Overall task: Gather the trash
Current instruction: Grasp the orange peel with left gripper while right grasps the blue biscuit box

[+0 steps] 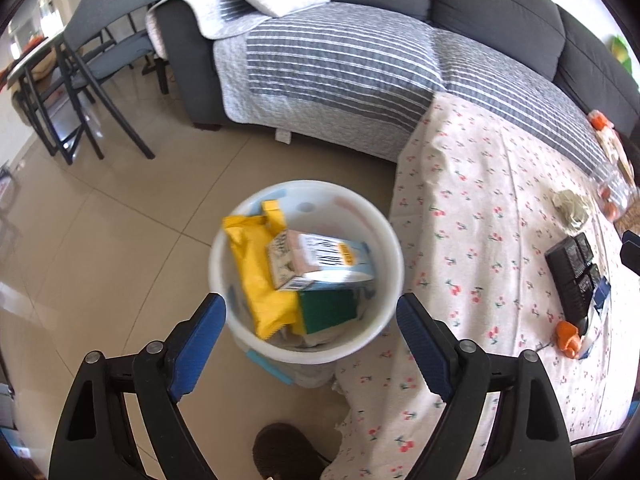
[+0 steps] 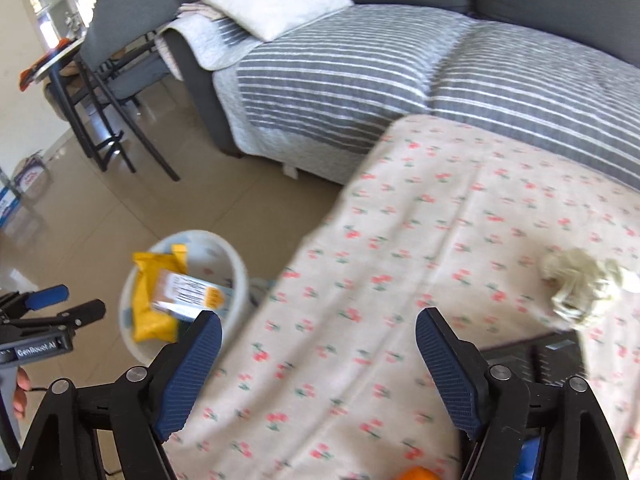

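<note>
beige floor tiles run up to a grey sofa [image 1: 400,60], and a white bin [image 1: 308,272] stands on them beside the counter [image 1: 480,220] with its flowered cloth, holding a yellow bag [image 1: 260,272], a carton [image 1: 316,260] and a green sponge [image 1: 328,308]. left tongs [image 1: 312,312] hang wide open and empty over the bin. right tongs [image 2: 320,332], wide open and empty, hang over the cloth near a crumpled tissue [image 2: 580,284].

The white bin [image 1: 306,268] is blurred by motion, so the print on the carton [image 1: 320,258] inside cannot be read; the black device [image 2: 532,354] sits half hidden behind the right gripper's finger
</note>
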Tool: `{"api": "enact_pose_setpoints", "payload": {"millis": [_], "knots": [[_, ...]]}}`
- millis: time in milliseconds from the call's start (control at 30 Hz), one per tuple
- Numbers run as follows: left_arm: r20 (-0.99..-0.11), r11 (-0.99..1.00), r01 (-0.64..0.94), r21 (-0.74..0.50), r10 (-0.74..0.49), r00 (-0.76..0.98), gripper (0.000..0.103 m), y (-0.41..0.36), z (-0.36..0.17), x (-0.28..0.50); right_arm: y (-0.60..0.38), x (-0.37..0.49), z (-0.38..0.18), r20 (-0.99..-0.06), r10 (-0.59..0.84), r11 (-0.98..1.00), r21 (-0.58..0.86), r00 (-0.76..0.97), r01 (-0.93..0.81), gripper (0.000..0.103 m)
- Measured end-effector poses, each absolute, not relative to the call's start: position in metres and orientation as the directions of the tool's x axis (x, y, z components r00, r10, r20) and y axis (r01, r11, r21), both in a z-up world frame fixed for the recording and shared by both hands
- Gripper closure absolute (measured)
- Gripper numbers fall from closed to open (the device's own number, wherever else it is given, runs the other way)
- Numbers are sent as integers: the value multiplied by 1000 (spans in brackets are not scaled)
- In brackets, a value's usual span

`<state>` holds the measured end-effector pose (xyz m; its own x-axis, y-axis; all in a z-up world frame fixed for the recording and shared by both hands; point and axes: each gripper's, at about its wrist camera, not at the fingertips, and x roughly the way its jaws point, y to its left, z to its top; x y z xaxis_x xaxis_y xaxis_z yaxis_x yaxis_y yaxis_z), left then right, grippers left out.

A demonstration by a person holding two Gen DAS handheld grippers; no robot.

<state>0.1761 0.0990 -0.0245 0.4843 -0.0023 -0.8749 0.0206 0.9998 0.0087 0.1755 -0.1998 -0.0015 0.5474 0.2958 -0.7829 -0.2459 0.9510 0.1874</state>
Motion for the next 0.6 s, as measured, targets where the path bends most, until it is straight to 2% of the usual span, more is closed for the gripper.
{"api": "enact_pose_setpoints", "payload": {"millis": [367, 600], "knots": [[-906, 975, 220, -28, -118, 407, 14, -15, -33, 174, -298, 144, -18, -845, 165, 986, 159, 509, -55, 14], [-917, 920, 361, -155, -269, 293, 14, -92, -44, 167, -351, 123, -30, -877, 115, 988, 150, 467, 39, 14]]}}
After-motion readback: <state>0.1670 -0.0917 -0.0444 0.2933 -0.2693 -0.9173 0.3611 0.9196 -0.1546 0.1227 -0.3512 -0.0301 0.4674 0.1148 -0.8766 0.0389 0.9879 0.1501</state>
